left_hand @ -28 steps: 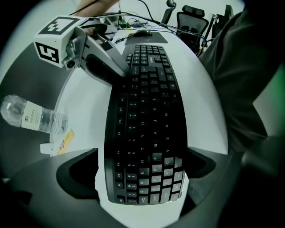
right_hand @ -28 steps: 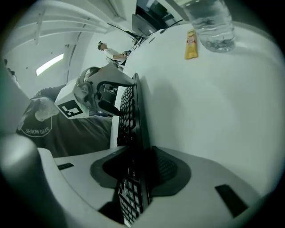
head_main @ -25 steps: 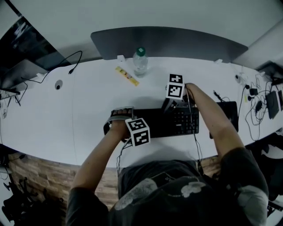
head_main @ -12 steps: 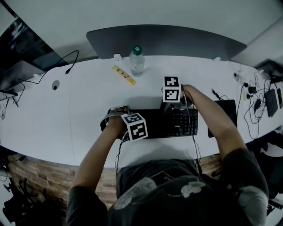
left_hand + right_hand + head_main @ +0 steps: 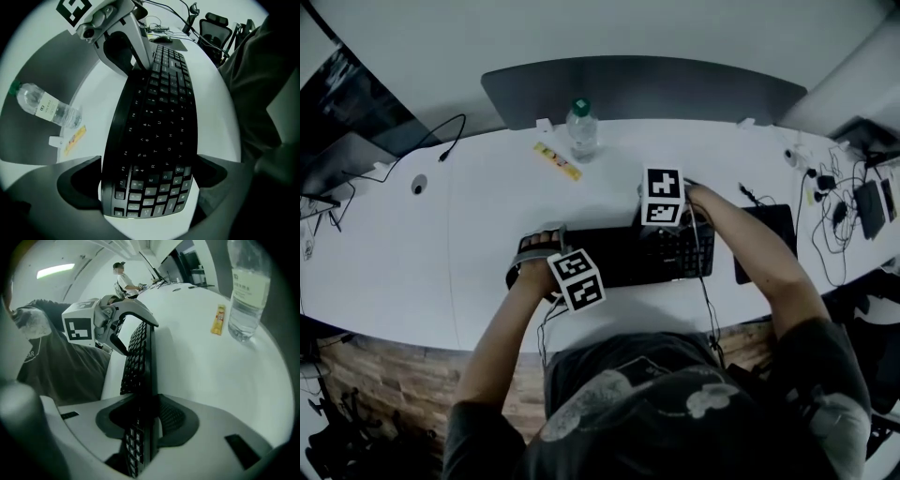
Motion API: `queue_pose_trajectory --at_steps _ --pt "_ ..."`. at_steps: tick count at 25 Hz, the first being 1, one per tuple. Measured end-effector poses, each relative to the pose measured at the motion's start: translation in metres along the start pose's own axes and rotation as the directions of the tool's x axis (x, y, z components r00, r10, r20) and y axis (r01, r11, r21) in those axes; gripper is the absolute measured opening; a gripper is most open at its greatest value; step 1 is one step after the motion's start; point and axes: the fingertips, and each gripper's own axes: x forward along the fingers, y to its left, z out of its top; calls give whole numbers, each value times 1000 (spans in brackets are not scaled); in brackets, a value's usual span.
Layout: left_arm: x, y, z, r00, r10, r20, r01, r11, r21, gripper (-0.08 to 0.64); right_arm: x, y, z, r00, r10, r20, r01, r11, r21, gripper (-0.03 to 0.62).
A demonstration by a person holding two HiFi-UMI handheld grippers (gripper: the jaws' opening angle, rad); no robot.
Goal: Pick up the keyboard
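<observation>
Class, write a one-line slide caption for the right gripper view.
Right gripper clamps one end of the black keyboard; left gripper holds the far end; a bottle stands nearby.

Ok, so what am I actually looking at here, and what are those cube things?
No robot here: a person wears a head camera and holds a two-jaw gripper in each hand; the patterned cubes are part of those grippers. One picture looks down from the head; the other two come from cameras riding on the grippers, looking along their jaws. On the white table lie a black keyboard, a water bottle, a yellow packet, a black mat and cables. The left gripper clamps the keyboard's left end, front to back; the right gripper pinches its far edge.
</observation>
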Motion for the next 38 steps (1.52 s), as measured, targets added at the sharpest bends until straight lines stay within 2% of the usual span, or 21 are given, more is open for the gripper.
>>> queue_pose_trajectory --at_steps 5,10,13,15,17,19,21,26,31,33,34,36,38 --pt "-18 3 2 992 122 42 -120 992 -43 584 -13 16 4 988 -152 -1 152 987 -46 127" --pt "-49 9 -5 983 172 67 -165 982 -96 584 -20 33 9 957 -288 16 288 952 -98 126" --pt "-75 4 -3 983 139 118 -126 986 -109 584 -24 44 6 928 -372 11 371 921 -120 126" --pt "-85 -1 0 985 102 141 -91 992 -85 584 -28 52 -4 905 -425 -23 419 900 -119 126" --pt "-89 -5 2 988 67 136 -60 997 -51 584 -33 59 -5 872 -489 -17 482 865 -139 126" --pt "-89 -9 3 992 34 118 -31 999 -22 583 -33 66 4 839 -544 37 541 823 -171 126" --pt "-87 -13 3 995 7 95 -7 1000 1 583 -28 76 6 817 -572 74 575 797 -184 127" --pt "-72 -28 3 998 -60 15 59 997 49 583 -27 93 4 745 -658 108 664 717 -215 126" --pt "-57 -40 6 996 -66 -59 72 992 107 572 -24 110 3 676 -723 146 732 634 -250 124" --pt "-54 -43 10 996 -44 -77 55 989 139 536 -23 116 3 654 -739 162 750 608 -259 124" --pt "-53 -43 13 997 -25 -77 37 987 155 494 -22 119 2 646 -744 170 758 598 -261 124" --pt "-51 -43 18 997 16 -72 -2 983 184 355 -20 124 2 634 -751 183 768 585 -261 123" --pt "-48 -48 20 996 33 -79 -16 979 203 336 -19 128 2 622 -759 193 778 571 -262 123"
